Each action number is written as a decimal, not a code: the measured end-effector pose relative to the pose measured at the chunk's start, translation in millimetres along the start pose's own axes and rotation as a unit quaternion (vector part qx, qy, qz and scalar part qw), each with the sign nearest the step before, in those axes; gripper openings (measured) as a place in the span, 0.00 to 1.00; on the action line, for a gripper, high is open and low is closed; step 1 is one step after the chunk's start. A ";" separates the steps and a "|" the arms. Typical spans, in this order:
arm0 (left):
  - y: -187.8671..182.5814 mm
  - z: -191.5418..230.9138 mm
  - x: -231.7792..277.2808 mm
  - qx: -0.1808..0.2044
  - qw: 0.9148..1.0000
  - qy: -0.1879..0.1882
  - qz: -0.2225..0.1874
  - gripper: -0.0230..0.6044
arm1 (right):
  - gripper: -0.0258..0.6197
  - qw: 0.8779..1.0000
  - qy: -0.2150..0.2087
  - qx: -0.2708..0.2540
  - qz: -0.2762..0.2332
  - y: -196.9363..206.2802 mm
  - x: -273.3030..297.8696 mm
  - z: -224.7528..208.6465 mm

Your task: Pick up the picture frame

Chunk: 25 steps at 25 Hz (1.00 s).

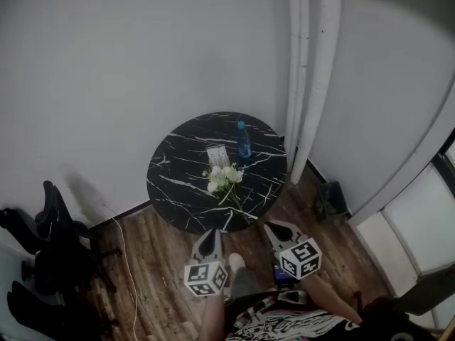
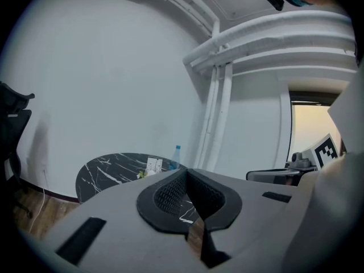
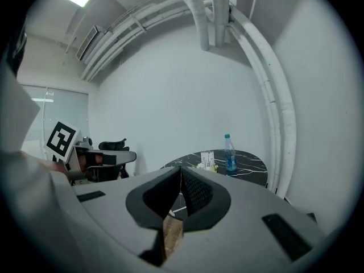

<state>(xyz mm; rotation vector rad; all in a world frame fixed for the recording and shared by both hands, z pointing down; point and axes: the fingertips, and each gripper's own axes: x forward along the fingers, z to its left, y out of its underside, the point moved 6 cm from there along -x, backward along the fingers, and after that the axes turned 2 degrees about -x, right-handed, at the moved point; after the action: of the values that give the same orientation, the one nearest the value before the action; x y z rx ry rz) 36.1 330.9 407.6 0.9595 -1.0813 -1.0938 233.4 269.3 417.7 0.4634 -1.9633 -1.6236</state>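
A small white picture frame (image 1: 217, 153) stands near the middle of a round black marble table (image 1: 170, 183); it also shows far off as the frame (image 2: 153, 165) in the left gripper view and the frame (image 3: 207, 159) in the right gripper view. Both grippers hang over the wooden floor in front of the table, well short of the frame. My left gripper (image 1: 210, 235) is shut with nothing in it. My right gripper (image 1: 275, 227) is shut and empty too, its jaws meeting at the tips (image 3: 181, 169).
A blue water bottle (image 1: 243, 141) stands right of the frame and a bunch of white flowers (image 1: 223, 178) lies in front of it. White pipes (image 1: 309, 69) run down the wall behind the table. A black office chair (image 1: 50, 240) stands at the left. A thin cable (image 1: 128, 261) trails on the floor.
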 end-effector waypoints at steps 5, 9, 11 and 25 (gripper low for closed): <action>-5.2 26.9 38.1 -0.001 1.000 0.008 0.004 0.06 | 0.07 1.000 0.001 -0.003 0.013 -3.4 43.2 -10.8; -17.2 56.5 81.7 -0.009 1.000 0.017 0.006 0.06 | 0.07 1.000 0.013 -0.002 0.023 -12.3 86.7 -29.5; -27.0 72.3 105.4 -0.008 1.000 0.024 0.009 0.06 | 0.07 0.999 0.021 0.002 0.027 -19.3 110.9 -39.8; -72.7 185.4 230.8 -0.006 0.998 0.057 0.037 0.06 | 0.07 0.997 0.052 0.026 0.054 -48.1 269.4 -74.9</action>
<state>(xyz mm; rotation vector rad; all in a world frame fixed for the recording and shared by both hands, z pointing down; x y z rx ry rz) -133.9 78.1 419.3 0.9544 -1.0086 -0.9722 61.5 43.9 431.3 0.4435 -1.9234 -1.4563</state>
